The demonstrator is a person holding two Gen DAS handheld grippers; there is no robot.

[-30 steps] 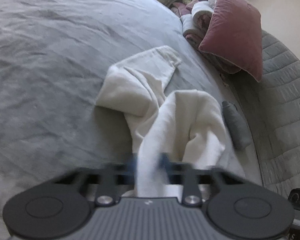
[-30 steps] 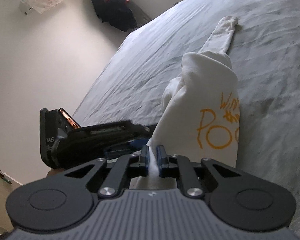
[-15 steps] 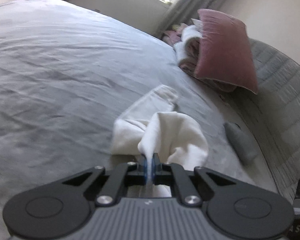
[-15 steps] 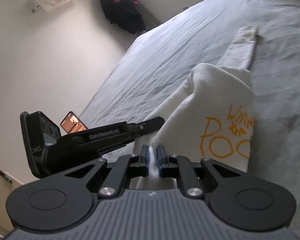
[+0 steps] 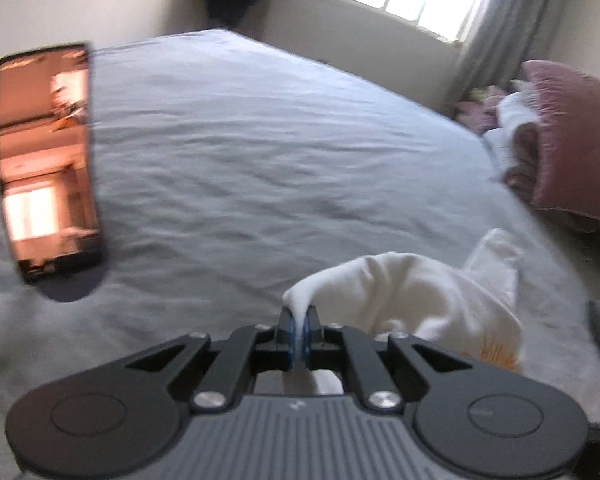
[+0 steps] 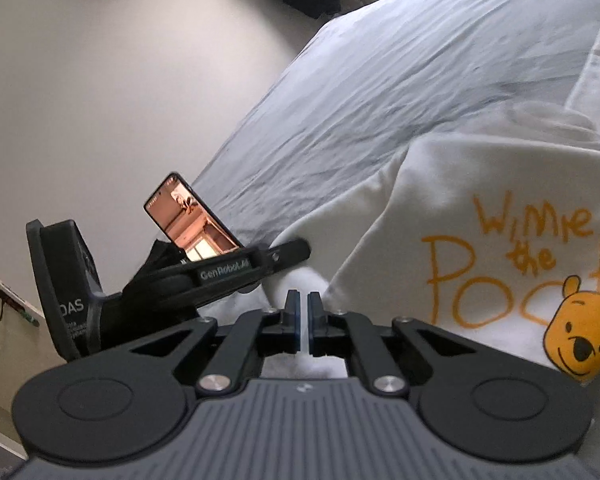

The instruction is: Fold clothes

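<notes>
- Sweatshirt of white cotton with orange "Winnie the Pooh" print [image 6: 512, 264] lies bunched on the grey bed sheet [image 5: 260, 152], near the pink velvet pillow [image 5: 572, 140].
- Left gripper [image 5: 299, 334] is closed tight on a white fold of the sweatshirt.
- Right gripper [image 6: 303, 326] has its jaws almost together, with a thin gap; white cloth sits there, but a firm hold I cannot tell.
- Phone with orange screen [image 6: 192, 220] stands on the left gripper, beside the sweatshirt.

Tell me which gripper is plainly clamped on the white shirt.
The left gripper: its fingers are shut tight on a fold of the white shirt. The right gripper shows a narrow gap between its fingers, so its hold is unclear.
</notes>
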